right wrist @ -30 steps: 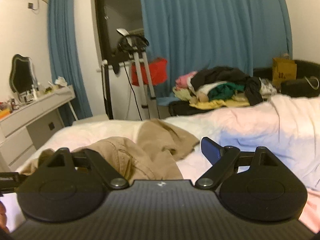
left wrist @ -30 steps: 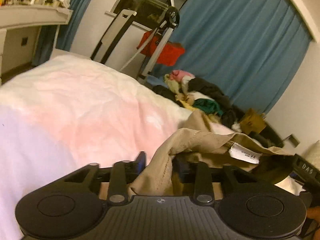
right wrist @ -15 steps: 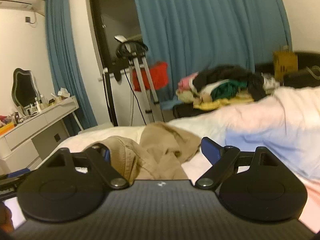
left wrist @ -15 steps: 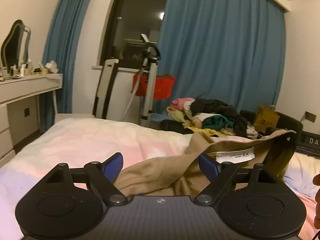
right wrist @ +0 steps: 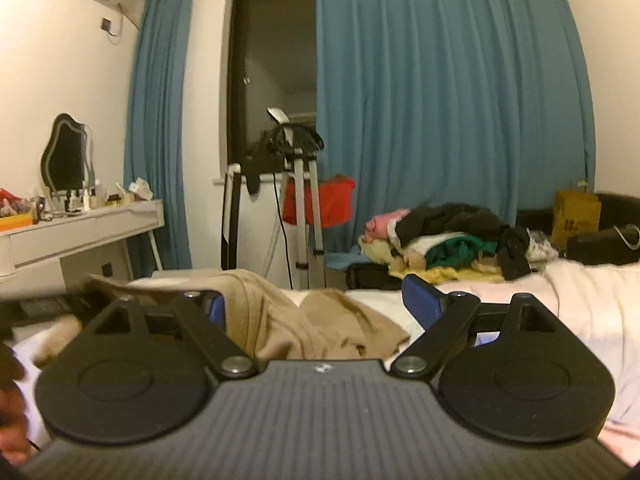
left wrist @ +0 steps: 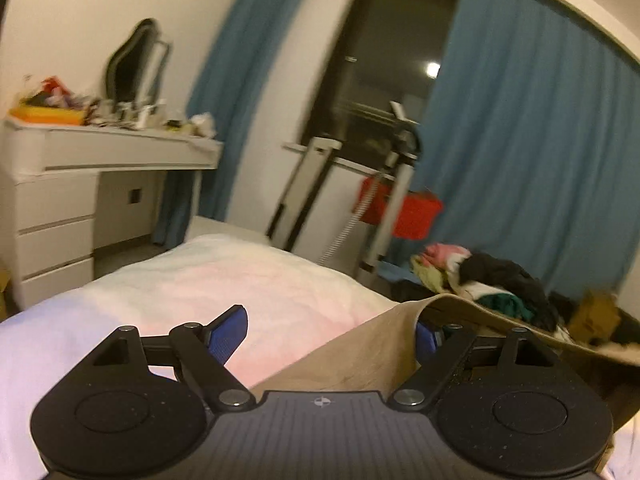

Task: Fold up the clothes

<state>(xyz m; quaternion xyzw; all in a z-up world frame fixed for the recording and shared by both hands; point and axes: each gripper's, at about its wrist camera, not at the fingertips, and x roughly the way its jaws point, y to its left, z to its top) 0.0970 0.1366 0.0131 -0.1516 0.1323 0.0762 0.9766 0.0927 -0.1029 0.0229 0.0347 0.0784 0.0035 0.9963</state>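
Observation:
A tan garment [left wrist: 360, 356] lies on the pale pink and white bed [left wrist: 240, 280]. My left gripper [left wrist: 326, 330] is open, its blue fingertips [left wrist: 226, 330] spread wide; the cloth drapes between the jaws and covers most of the right pad. My right gripper [right wrist: 320, 304] is also open, and the same tan garment [right wrist: 304, 320] lies bunched between its jaws, against the left fingertip [right wrist: 214, 306]. Neither gripper pinches the cloth.
A white dressing table [left wrist: 100, 160] with a mirror stands left of the bed. A metal stand with a red bag [right wrist: 320, 200] is by the window. A pile of mixed clothes [right wrist: 444, 236] sits beyond the bed before blue curtains. A yellow bag [right wrist: 576, 216] is at right.
My left gripper went from shut on the tan garment to open, then swung left and lifted. My right gripper stayed open and rose slightly. The garment's label is out of sight now.

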